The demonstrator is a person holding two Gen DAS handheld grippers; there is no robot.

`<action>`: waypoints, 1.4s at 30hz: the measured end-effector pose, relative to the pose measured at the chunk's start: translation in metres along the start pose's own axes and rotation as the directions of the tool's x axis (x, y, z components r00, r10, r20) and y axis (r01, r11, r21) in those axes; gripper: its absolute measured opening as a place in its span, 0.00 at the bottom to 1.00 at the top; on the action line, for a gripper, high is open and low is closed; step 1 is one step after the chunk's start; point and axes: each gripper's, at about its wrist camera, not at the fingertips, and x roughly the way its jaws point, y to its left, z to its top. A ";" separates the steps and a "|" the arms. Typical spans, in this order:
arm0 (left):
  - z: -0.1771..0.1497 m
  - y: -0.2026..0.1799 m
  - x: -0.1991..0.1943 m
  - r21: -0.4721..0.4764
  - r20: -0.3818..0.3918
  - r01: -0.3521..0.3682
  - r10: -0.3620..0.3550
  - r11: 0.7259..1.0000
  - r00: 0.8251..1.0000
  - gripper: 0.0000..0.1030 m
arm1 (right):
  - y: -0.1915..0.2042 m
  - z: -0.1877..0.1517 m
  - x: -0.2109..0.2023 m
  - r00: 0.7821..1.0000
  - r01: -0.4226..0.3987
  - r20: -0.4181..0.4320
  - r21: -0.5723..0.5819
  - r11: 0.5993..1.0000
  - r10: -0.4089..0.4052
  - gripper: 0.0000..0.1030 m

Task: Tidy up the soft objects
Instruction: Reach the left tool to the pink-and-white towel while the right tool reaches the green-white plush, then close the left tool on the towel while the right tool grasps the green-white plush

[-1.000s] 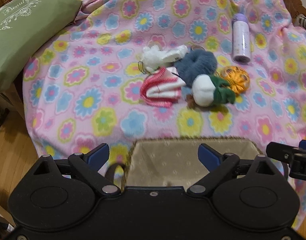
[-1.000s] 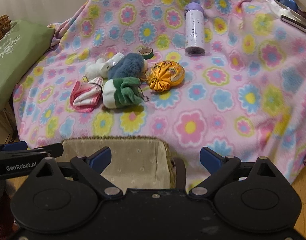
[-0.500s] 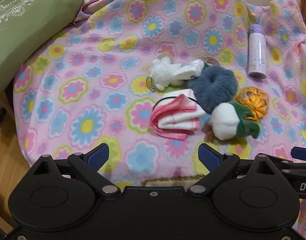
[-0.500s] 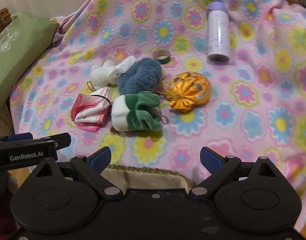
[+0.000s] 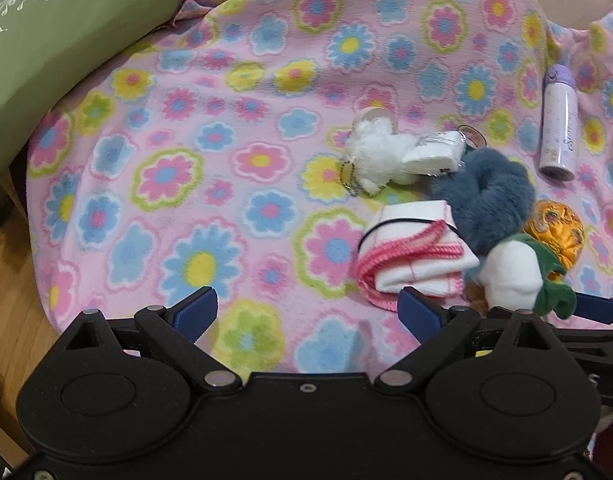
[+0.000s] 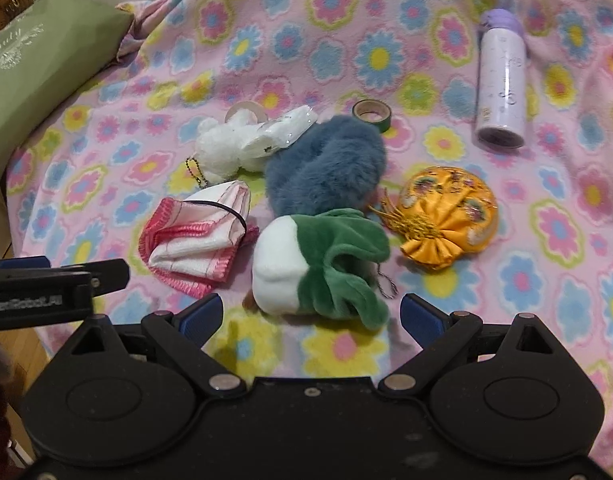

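Note:
Soft things lie bunched on a flowered pink blanket (image 6: 446, 280): a white-and-green plush (image 6: 318, 266), a blue-grey furry piece (image 6: 326, 164), a folded pink-edged white cloth (image 6: 202, 240), a small white plush with a bead chain (image 6: 222, 148) and an orange satin pouch (image 6: 450, 216). My right gripper (image 6: 310, 316) is open, just short of the white-and-green plush. My left gripper (image 5: 308, 312) is open over bare blanket (image 5: 166, 184), left of the cloth (image 5: 410, 252). The same plush (image 5: 514, 276), furry piece (image 5: 482, 200) and pouch (image 5: 554, 232) lie at its right.
A lilac bottle (image 6: 502, 84) lies at the back right, a green tape roll (image 6: 372, 114) behind the furry piece. A green cushion (image 5: 54, 48) rests at the left edge, a wicker basket (image 6: 8, 0) behind it. Wood floor (image 5: 6, 312) shows at the lower left.
Both grippers have moved forward over the blanket toward the pile. The beige-lined basket that filled the bottom of both views has dropped out of sight. Both stay open.

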 end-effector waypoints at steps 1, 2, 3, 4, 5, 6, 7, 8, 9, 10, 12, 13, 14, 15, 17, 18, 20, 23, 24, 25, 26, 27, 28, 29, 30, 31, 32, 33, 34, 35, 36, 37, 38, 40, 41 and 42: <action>0.001 0.001 0.001 -0.003 0.001 0.002 -0.002 1.000 1.000 0.91 | 0.000 0.001 0.004 1.000 0.001 -0.001 -0.001 1.000 -0.001 0.93; 0.003 0.003 0.001 -0.005 0.002 0.004 -0.004 1.000 1.000 0.91 | 0.001 0.003 0.007 1.000 0.003 -0.002 -0.001 1.000 -0.003 0.93; 0.004 0.004 0.001 -0.008 0.004 0.005 -0.005 1.000 1.000 0.91 | 0.001 0.004 0.010 1.000 0.006 0.000 -0.002 1.000 -0.006 0.90; 0.006 0.004 0.001 -0.010 0.006 0.008 -0.008 1.000 1.000 0.91 | 0.002 0.005 0.014 1.000 0.012 0.003 -0.002 1.000 -0.012 0.88; 0.007 0.005 0.001 -0.012 0.009 0.010 -0.010 1.000 1.000 0.92 | 0.001 0.007 0.017 1.000 0.018 0.005 -0.004 1.000 -0.018 0.82; 0.009 0.005 0.000 -0.014 0.012 0.013 -0.012 1.000 1.000 0.93 | 0.001 0.007 0.019 1.000 0.025 0.004 -0.007 1.000 -0.025 0.78; 0.010 0.004 0.000 -0.017 0.015 0.016 -0.015 1.000 1.000 0.93 | 0.001 0.008 0.021 1.000 0.022 -0.001 -0.012 1.000 -0.022 0.67; 0.011 0.004 0.000 -0.019 0.018 0.020 -0.020 1.000 1.000 0.94 | -0.001 0.008 0.022 1.000 0.008 -0.004 -0.010 1.000 -0.008 0.65; 0.013 0.002 0.000 -0.018 0.020 0.029 -0.028 0.999 0.999 0.94 | -0.004 0.008 0.021 1.000 0.000 0.004 0.001 1.000 0.000 0.64; 0.015 0.001 0.000 -0.016 0.021 0.037 -0.037 0.999 0.999 0.94 | -0.006 0.007 0.019 1.000 -0.004 0.008 0.008 1.000 0.004 0.64; 0.018 -0.004 0.000 -0.010 0.026 0.058 -0.058 0.998 0.998 0.94 | -0.011 0.006 0.014 1.000 0.002 0.015 0.024 1.000 -0.002 0.63; 0.020 -0.007 0.000 -0.006 0.028 0.069 -0.069 0.998 0.997 0.95 | -0.014 0.005 0.011 1.000 0.008 0.019 0.034 0.999 -0.009 0.63; 0.021 -0.010 0.001 -0.003 0.030 0.080 -0.080 0.997 0.996 0.96 | -0.019 0.005 0.008 1.000 0.013 0.021 0.048 0.999 -0.014 0.63; 0.023 -0.014 0.001 0.001 0.032 0.090 -0.090 0.996 0.995 0.96 | -0.024 0.004 0.006 1.000 0.014 0.022 0.063 0.998 -0.016 0.63; 0.025 -0.023 0.004 0.013 0.029 0.105 -0.105 0.994 0.994 0.96 | -0.035 0.002 -0.001 0.999 0.020 0.025 0.099 0.995 -0.022 0.63; 0.026 -0.027 0.007 0.022 0.027 0.111 -0.112 0.994 0.993 0.96 | -0.040 0.000 -0.004 0.999 0.025 0.027 0.114 0.993 -0.028 0.63; 0.028 -0.037 0.012 0.042 0.019 0.113 -0.114 0.993 0.993 0.96 | -0.047 -0.004 -0.009 0.999 0.027 0.029 0.140 0.990 -0.031 0.63; 0.029 -0.049 0.023 0.069 -0.007 0.119 -0.118 0.991 0.993 0.96 | -0.056 -0.008 -0.012 0.998 0.046 0.029 0.165 0.985 -0.051 0.63; 0.029 -0.051 0.028 0.073 -0.017 0.120 -0.120 0.990 0.993 0.96 | -0.056 -0.010 -0.013 0.998 0.054 0.030 0.163 0.985 -0.059 0.63; 0.028 -0.054 0.033 0.078 -0.026 0.118 -0.117 0.990 0.993 0.96 | -0.056 -0.011 -0.012 0.997 0.065 0.028 0.158 0.985 -0.070 0.63; 0.028 -0.056 0.038 0.083 -0.036 0.111 -0.108 0.990 0.994 0.96 | -0.056 -0.012 -0.010 0.996 0.078 0.025 0.152 0.985 -0.083 0.63; 0.027 -0.057 0.042 0.085 -0.040 0.105 -0.102 0.991 0.994 0.96 | -0.056 -0.013 -0.008 0.995 0.090 0.019 0.148 0.985 -0.094 0.63; 0.026 -0.059 0.046 0.087 -0.044 0.097 -0.094 0.991 0.995 0.96 | -0.056 -0.014 -0.005 0.995 0.097 0.013 0.146 0.985 -0.100 0.63; 0.026 -0.059 0.050 0.088 -0.049 0.090 -0.086 0.992 0.995 0.96 | -0.056 -0.014 -0.002 0.995 0.100 0.005 0.146 0.984 -0.102 0.64; 0.025 -0.060 0.055 0.087 -0.054 0.087 -0.082 0.992 0.995 0.96 | -0.056 -0.014 -0.001 0.995 0.100 0.001 0.149 0.984 -0.101 0.65; 0.025 -0.059 0.059 0.083 -0.064 0.085 -0.080 0.993 0.995 0.96 | -0.057 -0.014 0.001 0.995 0.100 0.000 0.151 0.983 -0.101 0.65; 0.025 -0.059 0.063 0.079 -0.072 0.083 -0.078 0.993 0.994 0.96 | -0.056 -0.014 0.002 0.995 0.101 0.002 0.150 0.984 -0.102 0.67; 0.025 -0.059 0.067 0.076 -0.082 0.083 -0.077 0.994 0.994 0.96 | -0.056 -0.015 0.003 0.994 0.104 0.004 0.147 0.984 -0.106 0.67; 0.025 -0.060 0.071 0.075 -0.089 0.081 -0.074 0.994 0.993 0.96 | -0.056 -0.015 0.004 0.994 0.107 0.006 0.145 0.984 -0.109 0.67; 0.025 -0.061 0.074 0.076 -0.097 0.079 -0.071 0.994 0.993 0.96 | -0.056 -0.015 0.006 0.994 0.109 0.008 0.145 0.983 -0.112 0.68; 0.024 -0.062 0.076 0.079 -0.103 0.075 -0.067 0.994 0.992 0.96 | -0.056 -0.016 0.007 0.993 0.111 0.011 0.146 0.983 -0.114 0.68; 0.024 -0.063 0.079 0.086 -0.105 0.069 -0.059 0.994 0.993 0.96 | -0.057 -0.015 0.008 0.993 0.112 0.013 0.148 0.983 -0.116 0.69; 0.023 -0.064 0.079 0.097 -0.101 0.061 -0.051 0.993 0.994 0.96 | -0.057 -0.016 0.009 0.993 0.115 0.014 0.151 0.982 -0.118 0.70; 0.022 -0.067 0.081 0.115 -0.096 0.053 -0.042 0.992 0.995 0.96 | -0.059 -0.016 0.012 0.992 0.119 0.016 0.157 0.980 -0.123 0.72; 0.022 -0.067 0.082 0.119 -0.095 0.050 -0.039 0.992 0.995 0.96 | -0.060 -0.016 0.013 0.992 0.117 0.016 0.161 0.980 -0.121 0.73; 0.022 -0.068 0.083 0.123 -0.095 0.047 -0.036 0.991 0.995 0.96 | -0.061 -0.016 0.014 0.993 0.115 0.015 0.165 0.980 -0.119 0.73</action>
